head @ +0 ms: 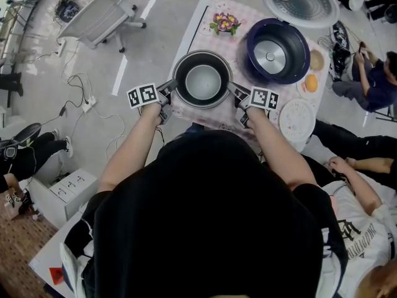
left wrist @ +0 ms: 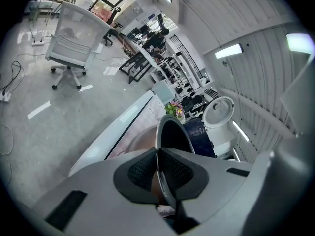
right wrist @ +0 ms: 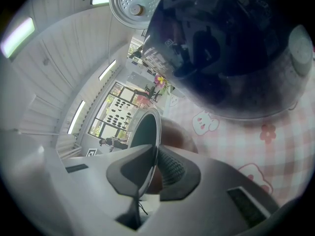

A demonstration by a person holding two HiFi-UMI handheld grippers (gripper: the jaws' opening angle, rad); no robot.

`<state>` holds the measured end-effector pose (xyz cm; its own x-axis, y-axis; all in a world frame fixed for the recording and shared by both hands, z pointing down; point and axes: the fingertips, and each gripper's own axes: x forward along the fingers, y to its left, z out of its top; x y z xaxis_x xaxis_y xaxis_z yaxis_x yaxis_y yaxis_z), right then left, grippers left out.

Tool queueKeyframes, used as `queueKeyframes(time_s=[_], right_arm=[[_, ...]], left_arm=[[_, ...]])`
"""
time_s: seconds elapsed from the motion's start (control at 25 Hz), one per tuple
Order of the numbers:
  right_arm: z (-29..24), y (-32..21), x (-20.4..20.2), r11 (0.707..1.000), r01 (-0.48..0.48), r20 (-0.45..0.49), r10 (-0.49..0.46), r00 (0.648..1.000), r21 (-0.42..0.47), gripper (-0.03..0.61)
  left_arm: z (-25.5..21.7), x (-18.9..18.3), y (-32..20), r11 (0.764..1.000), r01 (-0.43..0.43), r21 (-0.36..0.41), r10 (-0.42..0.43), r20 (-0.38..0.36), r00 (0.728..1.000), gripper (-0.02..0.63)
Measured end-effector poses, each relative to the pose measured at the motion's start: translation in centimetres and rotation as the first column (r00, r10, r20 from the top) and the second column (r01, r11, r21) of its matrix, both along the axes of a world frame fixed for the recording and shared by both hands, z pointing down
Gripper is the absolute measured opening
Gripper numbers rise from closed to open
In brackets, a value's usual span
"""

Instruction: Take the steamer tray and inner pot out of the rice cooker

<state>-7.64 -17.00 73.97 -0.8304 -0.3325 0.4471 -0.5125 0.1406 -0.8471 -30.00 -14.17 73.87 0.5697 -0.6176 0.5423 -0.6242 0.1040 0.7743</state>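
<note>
Both grippers are clenched on the round metal inner pot [head: 203, 79], one at each side of its thin, bright rim. In the left gripper view the left gripper [left wrist: 158, 157] has its dark, ribbed pads shut on that rim [left wrist: 167, 132], one pad inside the pot and one outside. The right gripper [right wrist: 154, 157] bites the opposite edge [right wrist: 147, 124] in the same way. From the head view the pot is a dark ring around a pale, smooth grey bowl. It sits out of the cooker, over the near part of the pink checked cloth [head: 208, 115] on the white table [head: 197, 17] (whether it rests on the cloth or hangs just above it I cannot tell). Behind and to the right stands the glossy dark-blue round rice cooker [head: 302, 58]. Its cavity shows a silvery plate at the bottom, and its grey perforated lid [head: 301, 2] is swung open. A flat white round tray with a dotted face [head: 296, 118] lies near the table's right edge, by the right gripper.
</note>
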Motion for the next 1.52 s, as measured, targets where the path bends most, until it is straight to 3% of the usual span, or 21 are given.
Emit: queueKeyframes(time_s=[0.24, 0.32, 0.4, 0.44, 0.6, 0.8, 1.0, 1.12, 1.28, 1.52], right_arm=[[0.2, 0.1, 0.1, 1.000, -0.004, 0.009, 0.004, 1.000, 0.002, 0.044], [0.1, 0.3, -0.1, 1.000, 0.003, 0.013, -0.003, 1.000, 0.010, 0.078], [-0.2, 0.3, -0.3, 1.000, 0.008, 0.018, -0.008, 1.000, 0.021, 0.138], [-0.3, 0.3, -0.4, 1.000, 0.011, 0.016, -0.012, 1.000, 0.026, 0.178], [-0.7, 0.7, -0.2, 0.999, 0.018, 0.003, -0.018, 1.000, 0.038, 0.213], [-1.5, 1.1, 1.0, 0.998, 0.025, -0.044, -0.023, 0.999, 0.056, 0.230], [-3.2, 1.2, 2.1, 0.990, 0.056, -0.106, -0.043, 0.993, 0.129, 0.244], [-4.8, 1.4, 2.2, 0.979, 0.084, -0.131, -0.060, 0.990, 0.184, 0.255], [-7.7, 1.6, 3.0, 0.960, 0.107, -0.145, -0.071, 0.987, 0.259, 0.267], [-10.6, 0.8, 6.7, 0.930, 0.072, -0.213, 0.007, 0.977, 0.359, 0.273]], left_arm=[[0.2, 0.2, 0.1, 1.000, -0.004, 0.005, 0.004, 0.020, 1.000, 0.049], [0.1, 0.3, 0.0, 1.000, -0.025, 0.015, 0.025, 0.029, 0.999, 0.066], [-0.1, 0.5, -0.2, 0.999, -0.044, 0.030, 0.043, 0.031, 0.999, 0.187], [-0.2, 0.5, -0.4, 0.998, -0.048, 0.038, 0.047, 0.031, 0.998, 0.213], [-0.8, 0.0, -0.4, 0.997, -0.048, 0.056, 0.045, 0.053, 0.998, 0.276], [-1.7, -1.6, -1.5, 0.996, -0.053, 0.072, 0.044, 0.112, 0.993, 0.298], [-4.4, -2.1, -4.1, 0.986, -0.082, 0.144, 0.054, 0.187, 0.981, 0.307], [-6.5, -1.2, -5.4, 0.972, -0.132, 0.196, 0.084, 0.235, 0.968, 0.307], [-9.2, 1.4, -6.4, 0.935, -0.242, 0.257, 0.157, 0.313, 0.937, 0.311], [-13.0, 5.3, -8.3, 0.870, -0.347, 0.349, 0.191, 0.411, 0.892, 0.313]])
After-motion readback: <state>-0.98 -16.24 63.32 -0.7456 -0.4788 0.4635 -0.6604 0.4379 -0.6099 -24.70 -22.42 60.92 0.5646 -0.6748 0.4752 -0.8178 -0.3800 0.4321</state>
